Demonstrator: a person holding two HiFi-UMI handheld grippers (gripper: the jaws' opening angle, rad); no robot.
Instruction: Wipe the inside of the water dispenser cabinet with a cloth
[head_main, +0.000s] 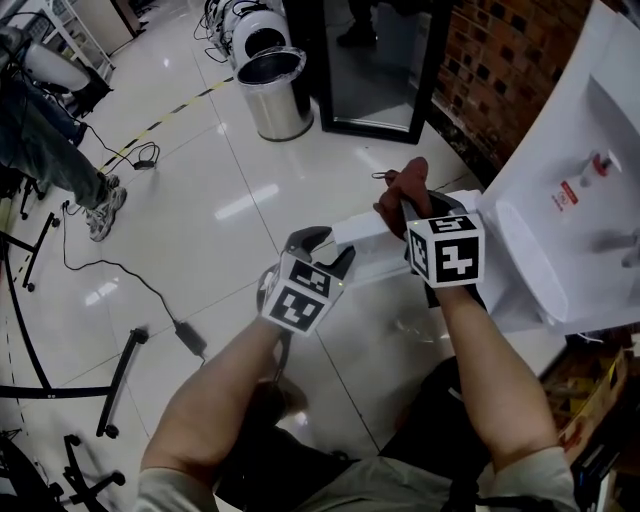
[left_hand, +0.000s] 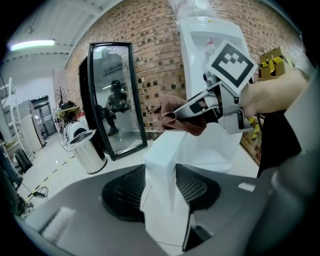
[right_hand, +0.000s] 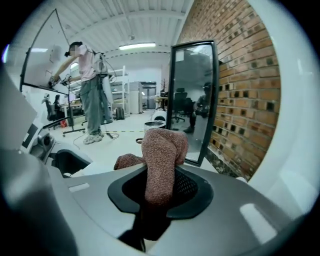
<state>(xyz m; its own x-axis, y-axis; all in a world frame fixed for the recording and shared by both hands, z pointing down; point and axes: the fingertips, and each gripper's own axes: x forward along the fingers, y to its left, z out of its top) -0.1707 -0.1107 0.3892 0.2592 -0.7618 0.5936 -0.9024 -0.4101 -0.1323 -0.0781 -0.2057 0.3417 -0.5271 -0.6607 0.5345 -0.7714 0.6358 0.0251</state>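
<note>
The white water dispenser (head_main: 560, 150) stands at the right, in front of a brick wall. Its white cabinet door (head_main: 362, 232) swings out toward me. My left gripper (head_main: 328, 250) is shut on the door's edge; in the left gripper view the door panel (left_hand: 165, 165) fills the gap between the jaws of the left gripper (left_hand: 160, 187). A brown cloth (head_main: 405, 185) is bunched in my right gripper (head_main: 405, 205), just above the door's top edge. The right gripper view shows the cloth (right_hand: 162, 155) pinched in the right gripper (right_hand: 160, 185) and flopping over forward. The cabinet's inside is hidden.
A steel bin (head_main: 273, 92) and a leaning framed mirror (head_main: 375, 65) stand ahead on the tiled floor. Cables (head_main: 130, 280) and black stand legs (head_main: 115, 385) lie to the left, near a person (head_main: 50, 150). Cardboard boxes (head_main: 600, 400) sit at the lower right.
</note>
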